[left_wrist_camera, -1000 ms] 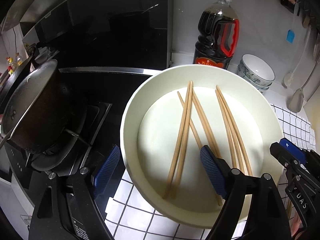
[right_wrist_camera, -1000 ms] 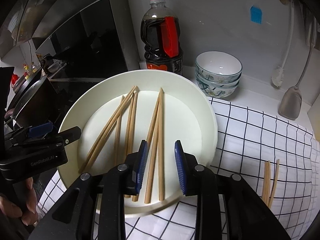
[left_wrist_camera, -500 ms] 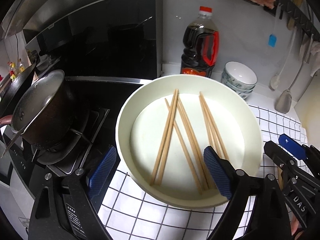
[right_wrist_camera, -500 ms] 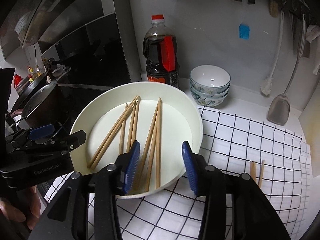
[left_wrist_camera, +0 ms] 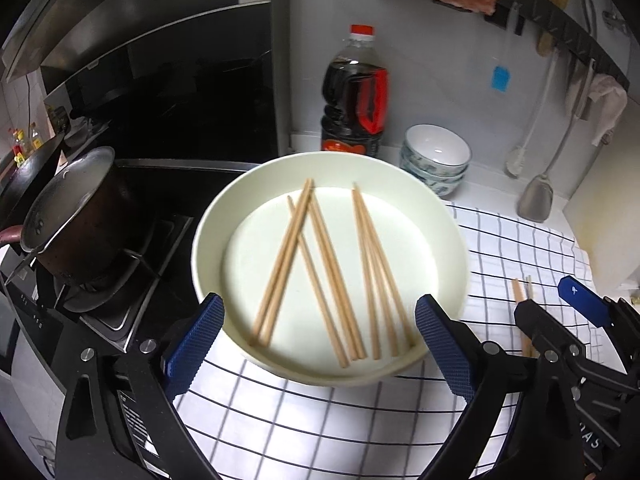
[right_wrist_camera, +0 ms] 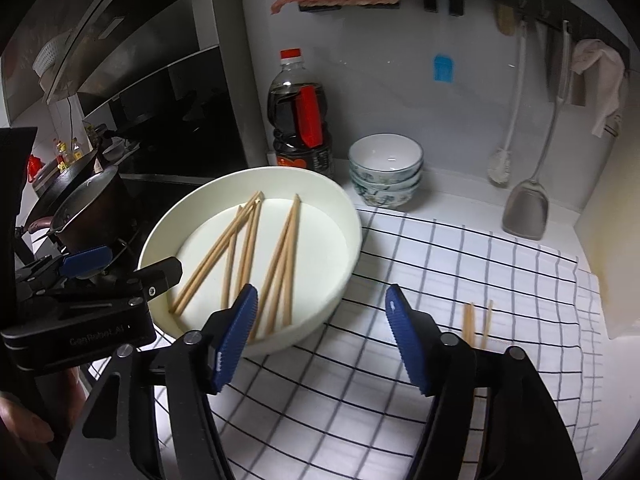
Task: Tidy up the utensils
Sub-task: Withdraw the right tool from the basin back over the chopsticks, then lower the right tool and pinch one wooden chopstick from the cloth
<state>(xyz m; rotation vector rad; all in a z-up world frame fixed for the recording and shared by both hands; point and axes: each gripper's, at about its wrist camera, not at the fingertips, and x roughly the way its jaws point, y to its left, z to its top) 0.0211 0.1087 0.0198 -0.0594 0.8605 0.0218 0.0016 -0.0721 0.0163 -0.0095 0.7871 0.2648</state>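
Left wrist view: left gripper (left_wrist_camera: 318,338) has jaws spread wide, nothing between the pads; they've just been opening. It hangs above the near rim of the white basin (left_wrist_camera: 208,236), not touching it.

Right wrist view: right gripper (right_wrist_camera: 320,340) is roughly two-thirds open, jaws also just been opening, empty. It sits over the checked cloth (right_wrist_camera: 460,264) just right of the basin's near edge.

Task status, my read:
- Chopsticks in basin (left_wrist_camera: 328,268): about eight sticks lying loose on the bottom, some crossed on the left, a tighter bunch on the right. Not sorted or paired up neatly.
- Two chopsticks on cloth (right_wrist_camera: 476,320): lying near the right gripper, apart from the basin. Can't tell whether that is the "done" pile or strays.
- Neither gripper holds anything, so this looks like a gap between picks.

If the cloth is the target, most of the work is left: one pair out, the bulk in the basin. If the basin is the target, only that pair is outstanding.

Bottle (left_wrist_camera: 356,96), stacked bowls (left_wrist_camera: 436,160) and pot (left_wrist_camera: 76,220) don't look involved.
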